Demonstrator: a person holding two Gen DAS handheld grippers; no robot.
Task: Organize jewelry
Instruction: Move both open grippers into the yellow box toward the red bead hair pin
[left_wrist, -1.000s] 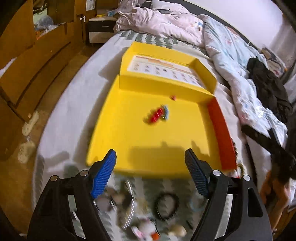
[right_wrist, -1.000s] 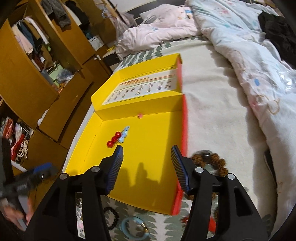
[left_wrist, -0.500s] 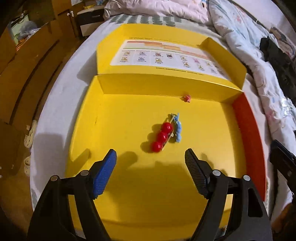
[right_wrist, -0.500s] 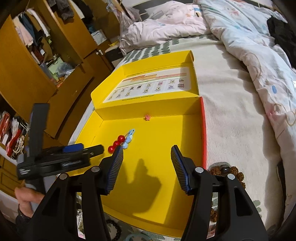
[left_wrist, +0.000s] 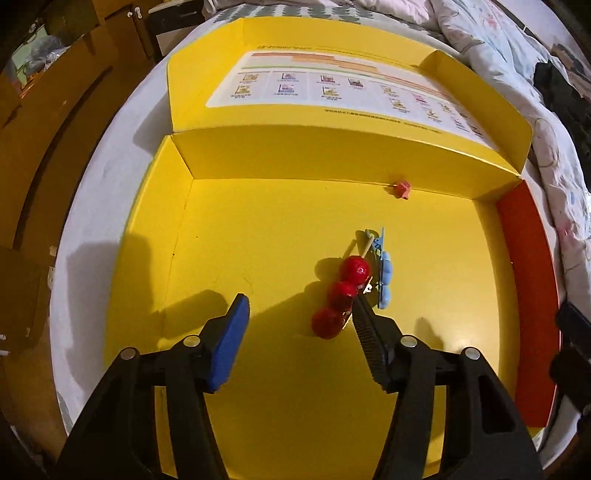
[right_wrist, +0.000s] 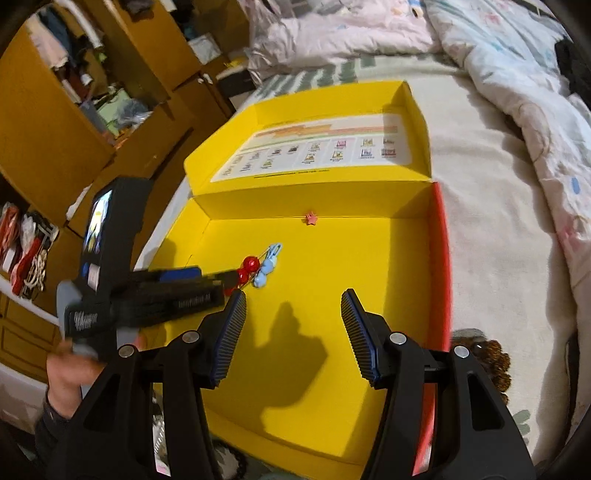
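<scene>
Your left tool has just been closing, still ungripped; the red bead clip sits against its right pad, long axis running away from you. Contact looks likely, though it's hard to call. Right tool hangs open and empty, farther off.

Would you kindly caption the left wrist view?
Left gripper, jaws just closing, reaches red bead hairpin in yellow box.

Warm, yellowish indoor light, heavy fisheye bend at the edges

Hard dark shadows fall on the yellow box floor; left gripper smeared by motion blur; corners go black.
</scene>
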